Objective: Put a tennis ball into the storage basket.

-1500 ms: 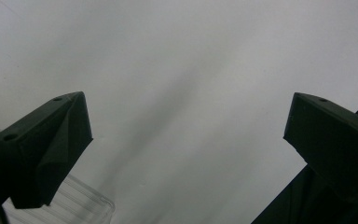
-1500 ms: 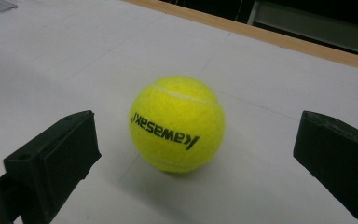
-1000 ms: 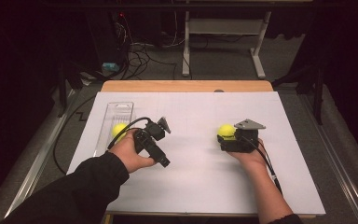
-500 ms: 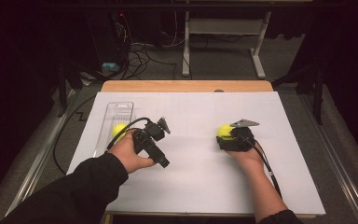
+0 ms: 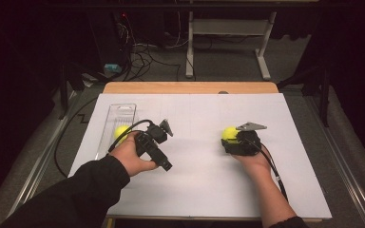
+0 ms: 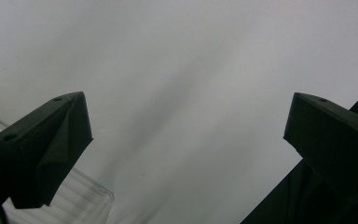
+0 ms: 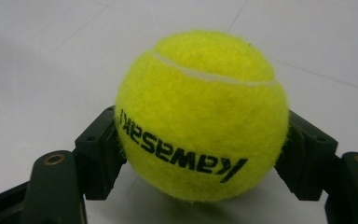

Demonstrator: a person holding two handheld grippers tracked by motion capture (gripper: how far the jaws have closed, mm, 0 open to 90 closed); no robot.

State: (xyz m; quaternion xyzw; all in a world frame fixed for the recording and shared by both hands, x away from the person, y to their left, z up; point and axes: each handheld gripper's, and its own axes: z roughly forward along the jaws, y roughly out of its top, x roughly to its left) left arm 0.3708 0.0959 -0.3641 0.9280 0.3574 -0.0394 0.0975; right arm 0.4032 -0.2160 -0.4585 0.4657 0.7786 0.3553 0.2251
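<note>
A yellow tennis ball [image 7: 200,116] with black lettering sits between the two black jaws of my right gripper [image 7: 200,154], which press on both its sides just above the white table. In the high view that ball [image 5: 228,133] is at the front of the right gripper [image 5: 232,140], right of the table's centre. A second yellow ball [image 5: 120,132] lies in a clear plastic tray [image 5: 121,112] at the left. My left gripper [image 5: 158,134] is held beside that tray. Its jaws stand wide apart with nothing between them [image 6: 186,140].
White paper [image 5: 195,185] covers the table, and a wooden edge [image 5: 190,87] shows at the far side. A corner of the clear tray [image 6: 91,203] lies near the left jaw. Cables and desk legs [image 5: 189,47] are on the dark floor beyond.
The right gripper has tilted slightly with the ball in it. The left hand and its gripper have stayed in place.
</note>
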